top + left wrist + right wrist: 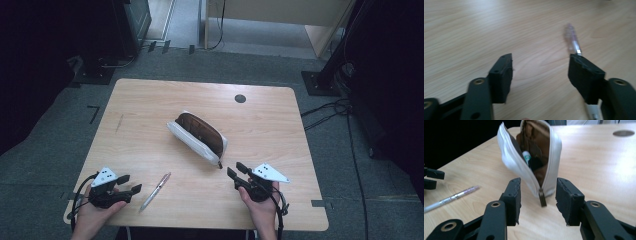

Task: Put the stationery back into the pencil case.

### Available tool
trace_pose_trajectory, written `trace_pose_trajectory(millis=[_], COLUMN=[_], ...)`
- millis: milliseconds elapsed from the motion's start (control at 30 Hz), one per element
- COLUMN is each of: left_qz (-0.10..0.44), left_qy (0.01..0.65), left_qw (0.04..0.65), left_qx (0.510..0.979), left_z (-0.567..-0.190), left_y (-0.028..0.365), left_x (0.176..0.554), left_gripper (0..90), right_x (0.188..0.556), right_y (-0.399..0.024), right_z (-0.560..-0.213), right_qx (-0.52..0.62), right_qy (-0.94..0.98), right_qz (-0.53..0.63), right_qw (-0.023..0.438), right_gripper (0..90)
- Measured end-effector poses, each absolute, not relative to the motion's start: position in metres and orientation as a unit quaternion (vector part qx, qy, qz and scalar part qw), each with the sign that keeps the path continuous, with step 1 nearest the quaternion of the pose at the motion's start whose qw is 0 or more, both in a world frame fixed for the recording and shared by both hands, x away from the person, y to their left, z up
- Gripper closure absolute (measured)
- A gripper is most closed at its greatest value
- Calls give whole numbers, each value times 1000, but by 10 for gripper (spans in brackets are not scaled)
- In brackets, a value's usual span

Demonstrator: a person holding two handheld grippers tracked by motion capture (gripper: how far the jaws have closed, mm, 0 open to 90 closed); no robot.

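Two black jaws of the right gripper (537, 201) stand apart with nothing held, aimed at the near, zipper end of a white pencil case (529, 157) just ahead. It lies unzipped, brown lining and a marker showing, apparently ready to take more. Off to the side, the left gripper (131, 184), jaws also apart and empty, sits just beside a pen (156, 191) lying flat on the table (150, 100), likely the next pick.
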State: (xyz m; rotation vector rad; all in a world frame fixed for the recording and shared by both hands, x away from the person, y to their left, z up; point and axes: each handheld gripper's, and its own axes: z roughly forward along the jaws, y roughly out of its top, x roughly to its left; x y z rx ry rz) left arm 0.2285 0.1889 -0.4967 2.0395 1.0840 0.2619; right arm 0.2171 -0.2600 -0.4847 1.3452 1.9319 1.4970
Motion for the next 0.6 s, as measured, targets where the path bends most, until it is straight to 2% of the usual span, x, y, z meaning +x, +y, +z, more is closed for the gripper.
trace_pose_trajectory(millis=[100,167,200,400,600], left_qz=[79,71,63,51,63], left_qy=[401,395,386,372,363], left_qw=[400,399,399,391,374], left_qx=[821,824,829,841,851], left_z=[-498,-498,-499,-501,-504], left_y=[176,173,167,154,139], left_x=[227,227,226,224,221], left_gripper=[503,514,564,616,654], right_x=[215,214,213,211,209], right_y=[-262,-262,-263,-260,-259], right_z=[-493,-494,-499,-508,-509], right_qx=[480,481,488,490,490], right_qy=[683,683,678,680,680], right_qz=[522,521,523,520,519], right_qw=[176,175,169,165,168], right_gripper=[557,557,558,558,559])
